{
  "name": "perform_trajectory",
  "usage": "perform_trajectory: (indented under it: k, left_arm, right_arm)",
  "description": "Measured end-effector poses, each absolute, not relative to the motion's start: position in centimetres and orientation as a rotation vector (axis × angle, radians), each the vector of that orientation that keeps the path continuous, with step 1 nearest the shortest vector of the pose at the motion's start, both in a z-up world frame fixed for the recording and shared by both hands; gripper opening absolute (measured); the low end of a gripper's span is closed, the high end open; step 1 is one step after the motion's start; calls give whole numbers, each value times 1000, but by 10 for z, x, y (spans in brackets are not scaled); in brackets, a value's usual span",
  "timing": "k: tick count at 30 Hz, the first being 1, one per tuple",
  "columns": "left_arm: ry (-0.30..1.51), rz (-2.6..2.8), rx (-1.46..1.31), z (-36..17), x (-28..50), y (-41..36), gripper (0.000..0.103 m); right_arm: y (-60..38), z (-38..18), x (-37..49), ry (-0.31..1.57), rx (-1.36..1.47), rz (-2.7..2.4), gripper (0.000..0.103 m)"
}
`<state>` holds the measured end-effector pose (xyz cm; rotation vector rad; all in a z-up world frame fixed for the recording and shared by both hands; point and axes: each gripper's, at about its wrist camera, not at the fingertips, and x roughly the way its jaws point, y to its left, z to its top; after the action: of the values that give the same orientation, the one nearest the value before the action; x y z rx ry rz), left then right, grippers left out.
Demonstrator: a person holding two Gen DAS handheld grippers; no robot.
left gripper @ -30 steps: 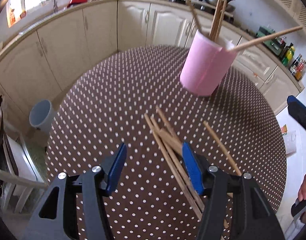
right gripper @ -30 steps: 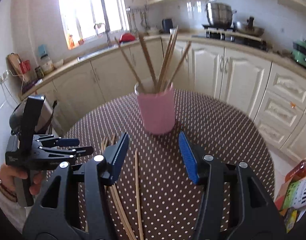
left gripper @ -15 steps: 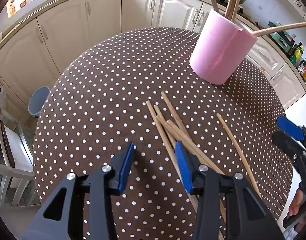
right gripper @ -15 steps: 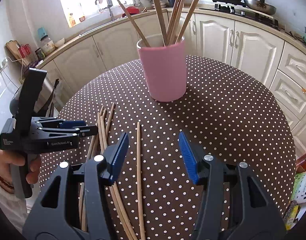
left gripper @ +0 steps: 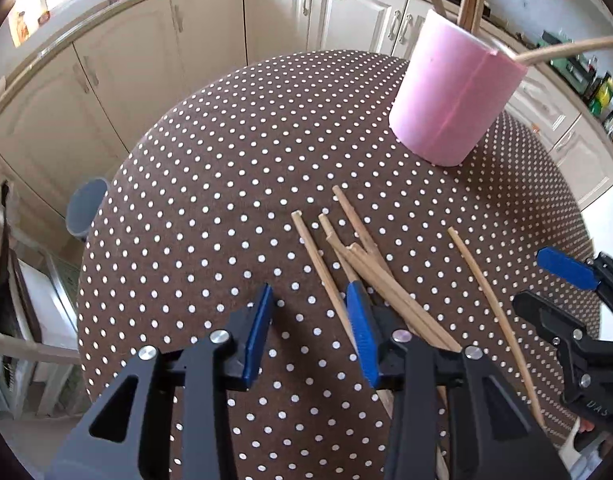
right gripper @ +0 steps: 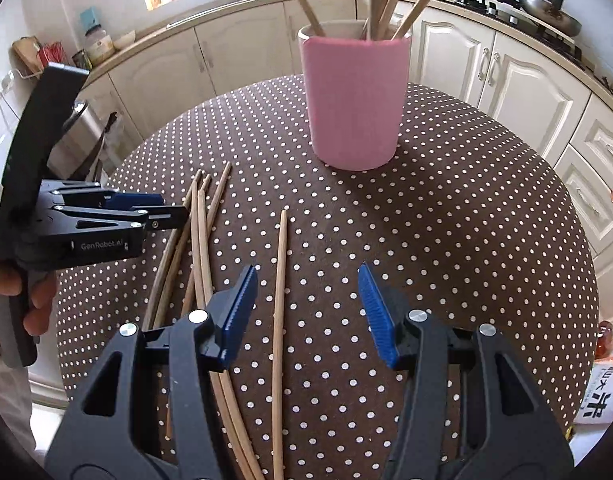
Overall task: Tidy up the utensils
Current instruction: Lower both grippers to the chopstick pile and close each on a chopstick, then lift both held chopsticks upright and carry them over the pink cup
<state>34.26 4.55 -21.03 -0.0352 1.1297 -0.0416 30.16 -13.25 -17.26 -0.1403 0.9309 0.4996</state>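
Table (right gripper: 486, 216), dotted brown cloth, carries everything. Pink holder (right gripper: 354, 100) at 12 o'clock, upright, some chopsticks already inside. Loose chopstick bundle (left gripper: 370, 276) at 6 o'clock, awaiting pickup. Left gripper (left gripper: 308, 328) gaping, empty, straddling bundle's leftmost stick, likely lining up. Right gripper (right gripper: 306, 312) spread wide, empty, over single chopstick (right gripper: 280, 300).

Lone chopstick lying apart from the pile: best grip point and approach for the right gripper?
Take the lone chopstick at mid-shaft, coming straight down from above with the right gripper open, one jaw on each side. It lies flat on the table, clear of the pile, and already runs lengthwise between the jaws, nearer the left one, so shifting slightly left would probably centre it.
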Motion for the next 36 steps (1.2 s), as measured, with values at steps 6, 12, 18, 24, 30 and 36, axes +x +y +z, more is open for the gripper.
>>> perform_trajectory:
  k: [6,12,18,24,30,36]
  left_arm:
    - [1115,-17,20,-210,351,38,21]
    - [1099,-28,-31,-210,355,41,6]
    - [1105,-89,-132,-207,355,51,5]
    - [1028,-146,-147,-167,338,54,5]
    - [905,-205,-151,-109,317,50,5]
    - [797,-256,-135,-61,298,42,5]
  right_arm:
    - [-117,-185,309,977,-225,482,52]
    - [-94,-195,326,1046,-314,486,25]
    - [-74,-194,339,1077,-347,505,6]
    - [-81,-167,330,1012,-243,535,6]
    - [-91,-107,312,857,-151,586,6]
    - [-116,-68,291,739,-99,596,6]
